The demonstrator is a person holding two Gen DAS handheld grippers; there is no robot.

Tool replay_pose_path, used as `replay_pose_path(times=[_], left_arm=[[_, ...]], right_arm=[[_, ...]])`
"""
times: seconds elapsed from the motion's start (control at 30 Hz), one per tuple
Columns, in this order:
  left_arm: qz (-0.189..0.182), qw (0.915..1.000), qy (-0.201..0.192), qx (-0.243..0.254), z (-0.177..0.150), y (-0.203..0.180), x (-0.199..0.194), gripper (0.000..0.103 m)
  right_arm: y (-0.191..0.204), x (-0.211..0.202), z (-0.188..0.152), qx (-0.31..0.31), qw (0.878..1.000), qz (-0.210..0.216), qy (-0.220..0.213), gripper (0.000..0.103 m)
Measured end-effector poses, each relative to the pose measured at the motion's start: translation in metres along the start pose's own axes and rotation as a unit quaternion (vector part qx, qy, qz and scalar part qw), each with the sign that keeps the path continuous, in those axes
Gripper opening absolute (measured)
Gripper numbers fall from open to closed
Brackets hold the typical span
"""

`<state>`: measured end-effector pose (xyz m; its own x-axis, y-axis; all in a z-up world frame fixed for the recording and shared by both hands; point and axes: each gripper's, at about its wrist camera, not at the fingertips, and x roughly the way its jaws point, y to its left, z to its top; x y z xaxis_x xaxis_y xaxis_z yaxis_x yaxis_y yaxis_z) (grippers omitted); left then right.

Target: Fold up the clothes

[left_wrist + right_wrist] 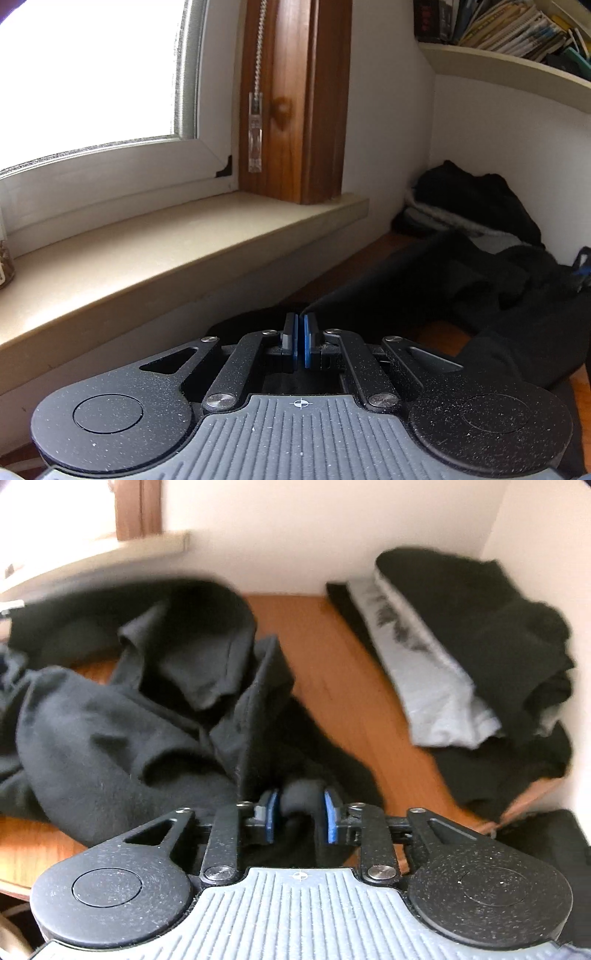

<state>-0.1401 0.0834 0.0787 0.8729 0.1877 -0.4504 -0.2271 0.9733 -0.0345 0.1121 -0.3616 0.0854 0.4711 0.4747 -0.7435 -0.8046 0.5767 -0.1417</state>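
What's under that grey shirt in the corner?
The grey shirt lies on black folded clothes, with more black clothes on top. Whatever is deeper in the pile is covered.

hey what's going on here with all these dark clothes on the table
Someone is working through laundry with a handheld gripper in each hand. The right gripper has a bunched fold of the loose black garment between its fingers. The left gripper is shut, with the edge of dark fabric running up to its tips; whether it pinches it is hard to tell. The garment lies crumpled on the wooden table, not yet folded. A stack of folded clothes sits in the corner by the wall.
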Motion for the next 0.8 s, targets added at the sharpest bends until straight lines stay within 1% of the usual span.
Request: replay_pose_path(times=[0.07,0.13,0.23,0.33,0.43,0.53,0.63,0.7,0.73,0.77,0.8], left_arm=[[0.001,1.0000,0.000,-0.001,0.000,0.001,0.001,0.003],[0.003,1.0000,0.000,-0.003,-0.001,0.002,0.002,0.003],[0.004,1.0000,0.001,-0.008,-0.002,0.005,0.003,0.003],[0.006,0.9999,0.003,-0.009,-0.003,0.006,0.003,0.003],[0.007,0.9999,0.005,-0.010,-0.003,0.007,0.004,0.003],[0.005,0.9999,0.006,-0.012,-0.002,0.009,0.004,0.003],[0.005,0.9999,0.003,-0.013,-0.001,0.009,0.002,0.003],[0.003,0.9999,0.000,-0.012,-0.001,0.006,0.002,0.003],[0.001,0.9999,-0.001,-0.012,0.000,0.005,0.001,0.003],[-0.001,0.9999,-0.002,-0.011,0.000,0.003,0.000,0.002],[-0.004,0.9999,-0.004,-0.011,0.002,0.002,-0.002,0.002]], right_arm=[[-0.004,-0.016,0.011,0.008,1.000,-0.002,-0.030,0.035],[-0.002,-0.009,0.028,0.005,0.999,0.013,-0.046,0.037],[0.001,0.004,0.053,0.000,0.997,0.037,-0.068,0.046],[0.016,0.039,0.080,-0.019,0.996,0.058,-0.061,0.046],[0.031,0.074,0.104,-0.042,0.996,0.063,-0.049,0.046],[0.039,0.097,0.116,-0.052,0.996,0.070,-0.034,0.046],[0.040,0.120,0.121,-0.061,0.994,0.086,-0.006,0.047],[0.041,0.131,0.123,-0.074,0.993,0.094,0.014,0.043],[0.041,0.136,0.124,-0.079,0.992,0.099,0.021,0.033],[0.041,0.139,0.126,-0.082,0.992,0.098,0.020,0.013],[0.039,0.136,0.131,-0.083,0.992,0.094,0.009,0.005]])
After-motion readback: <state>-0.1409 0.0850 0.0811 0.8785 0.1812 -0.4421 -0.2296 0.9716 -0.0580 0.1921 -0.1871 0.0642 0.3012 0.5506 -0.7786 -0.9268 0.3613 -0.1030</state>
